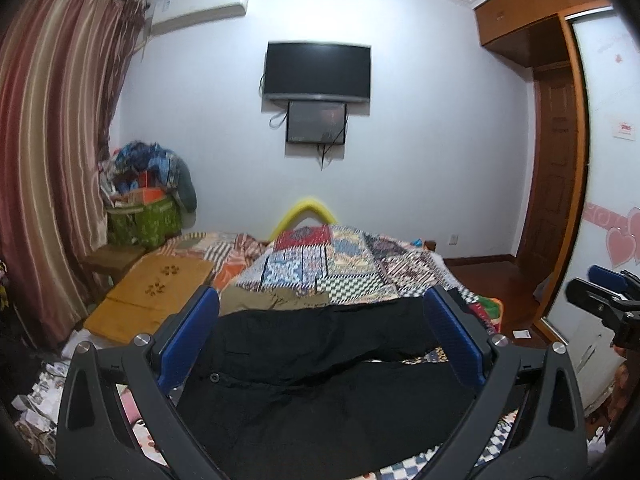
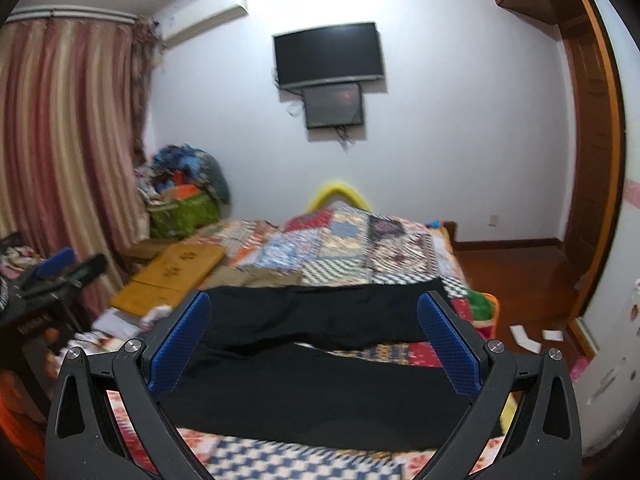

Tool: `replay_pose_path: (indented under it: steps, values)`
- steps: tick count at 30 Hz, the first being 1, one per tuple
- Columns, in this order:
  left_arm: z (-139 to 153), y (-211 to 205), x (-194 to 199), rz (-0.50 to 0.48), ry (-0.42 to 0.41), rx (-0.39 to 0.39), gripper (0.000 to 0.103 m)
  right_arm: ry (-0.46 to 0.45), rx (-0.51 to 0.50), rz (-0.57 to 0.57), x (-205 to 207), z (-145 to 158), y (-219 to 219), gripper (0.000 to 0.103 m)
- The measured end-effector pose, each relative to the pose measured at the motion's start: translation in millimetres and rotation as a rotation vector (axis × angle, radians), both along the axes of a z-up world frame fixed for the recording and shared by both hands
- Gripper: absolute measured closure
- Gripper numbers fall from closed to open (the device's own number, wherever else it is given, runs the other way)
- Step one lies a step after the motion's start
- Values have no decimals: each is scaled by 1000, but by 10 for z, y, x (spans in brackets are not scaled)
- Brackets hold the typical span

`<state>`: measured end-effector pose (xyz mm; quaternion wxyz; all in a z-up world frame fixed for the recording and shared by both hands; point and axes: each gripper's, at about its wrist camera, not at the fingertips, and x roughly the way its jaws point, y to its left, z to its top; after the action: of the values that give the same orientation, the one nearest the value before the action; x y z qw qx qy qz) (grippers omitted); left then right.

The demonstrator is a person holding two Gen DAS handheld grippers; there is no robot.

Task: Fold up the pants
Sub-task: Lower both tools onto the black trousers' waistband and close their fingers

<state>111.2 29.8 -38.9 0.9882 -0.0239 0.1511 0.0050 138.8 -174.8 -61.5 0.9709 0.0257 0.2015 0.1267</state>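
Observation:
Black pants (image 1: 320, 368) lie spread across the near part of a bed with a patchwork quilt (image 1: 320, 264). A button shows on their left side. My left gripper (image 1: 320, 300) is open and empty, held above the pants with its blue pads wide apart. My right gripper (image 2: 314, 300) is also open and empty above the pants (image 2: 320, 384), whose two legs lie side by side across the view. The right gripper also shows at the right edge of the left wrist view (image 1: 608, 296). The left gripper shows at the left edge of the right wrist view (image 2: 60, 268).
A tan garment (image 1: 272, 298) lies beyond the pants. A yellow-brown board (image 1: 152, 300) rests on the bed's left side. A green bag of clutter (image 1: 144, 216) stands by the striped curtain (image 1: 52, 160). A TV (image 1: 318, 70) hangs on the far wall. A wooden doorway (image 1: 556, 168) is at right.

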Motion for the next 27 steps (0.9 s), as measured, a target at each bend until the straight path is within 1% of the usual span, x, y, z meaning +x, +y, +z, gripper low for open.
replay_pose_path:
  steps: [4, 5, 9, 12, 16, 18, 22, 24, 25, 27]
  values:
    - [-209, 197, 488, 27, 77, -13, 0, 45, -57, -57, 303, -188, -209, 0]
    - [-281, 273, 616, 36, 99, -16, 0, 55, -62, -57, 379, -234, -261, 0]
    - [-539, 552, 1112, 78, 179, -20, 0, 136, -115, -118, 737, -427, -476, 0]
    - [-729, 753, 1446, 129, 211, -2, 0, 188, -168, -180, 1021, -589, -665, 0]
    - [-960, 1044, 1820, 151, 258, -8, 0, 219, -238, -222, 1237, -676, -766, 0]
    - [-1078, 1184, 2021, 157, 289, 10, 0, 233, -262, -228, 1369, -745, -818, 0]
    - [-1295, 1415, 2373, 172, 341, 56, 0, 272, -271, -206, 1631, -869, -875, 0]
    - [-1415, 1563, 2543, 182, 381, 45, 0, 290, -276, -191, 1794, -943, -899, 0]
    - [-1492, 1652, 2651, 178, 406, 27, 0, 297, -272, -188, 1889, -1004, -927, 0]
    - [-1594, 1749, 2769, 178, 438, 19, 0, 318, -266, -181, 2030, -1071, -962, 0]
